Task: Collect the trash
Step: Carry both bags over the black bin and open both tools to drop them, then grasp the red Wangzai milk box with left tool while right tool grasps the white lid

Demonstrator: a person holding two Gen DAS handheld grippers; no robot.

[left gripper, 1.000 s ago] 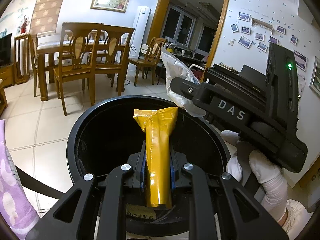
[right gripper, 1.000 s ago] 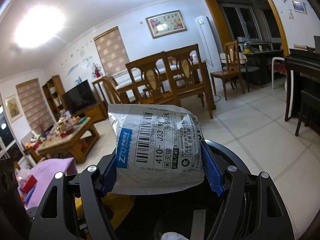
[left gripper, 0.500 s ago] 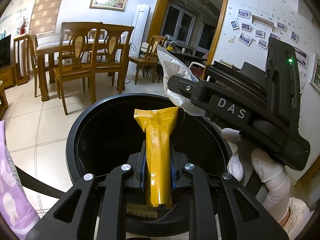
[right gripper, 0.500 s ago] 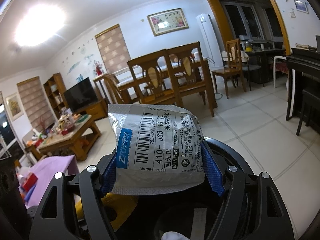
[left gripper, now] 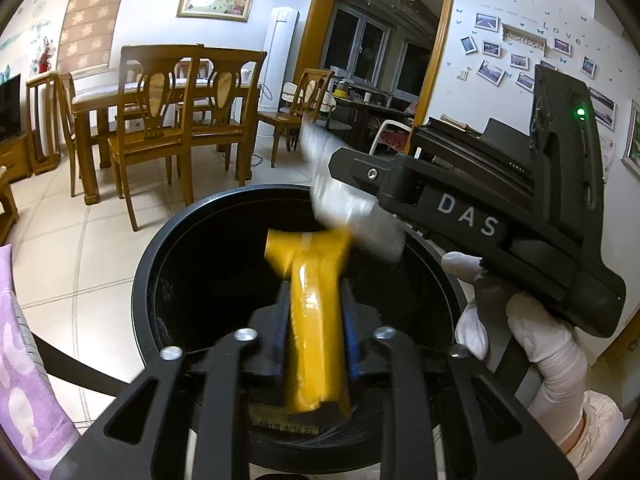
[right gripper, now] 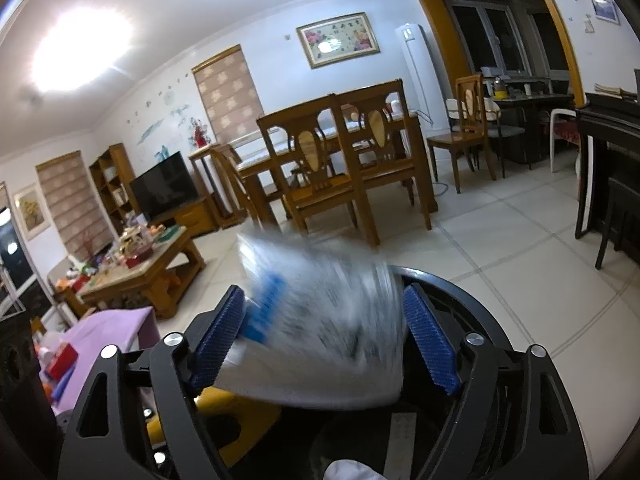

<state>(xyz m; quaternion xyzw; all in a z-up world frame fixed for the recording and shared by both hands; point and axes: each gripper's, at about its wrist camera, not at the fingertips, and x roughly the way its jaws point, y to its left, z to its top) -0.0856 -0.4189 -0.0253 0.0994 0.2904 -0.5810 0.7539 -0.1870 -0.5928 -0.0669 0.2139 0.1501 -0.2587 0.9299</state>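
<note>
Both grippers are hovering right over the round black plastic trash bin (left gripper: 144, 280), which stands on the pale tiled floor (left gripper: 72, 240).

The left gripper (left gripper: 314, 312) has its blue-padded fingers a bit apart, either side of the long yellow plastic wrapper (left gripper: 316, 320). The wrapper looks blurred and sits loosely in the gap above the bin's dark inside, so I can't honestly tell if the pads are touching it or not.

The right gripper (right gripper: 324, 332) is clearly spread wide: there's visible space between each ribbed blue pad (right gripper: 430, 344) and the white-grey courier mailer bag with the blue logo and printed label (right gripper: 320, 320). That bag is motion-blurred too, sitting between the fingers over the bin's rim (right gripper: 480, 300). From the left camera you see the same bag (left gripper: 348, 208) smeared at the tip of the right gripper, over the far side of the bin, just above the yellow wrapper's flared top.

A white-gloved hand (left gripper: 532, 340) holds the right gripper's handle. Wooden dining chairs (left gripper: 160, 128) stand well behind, and a purple patterned cloth (left gripper: 24, 392) is at the left edge.
</note>
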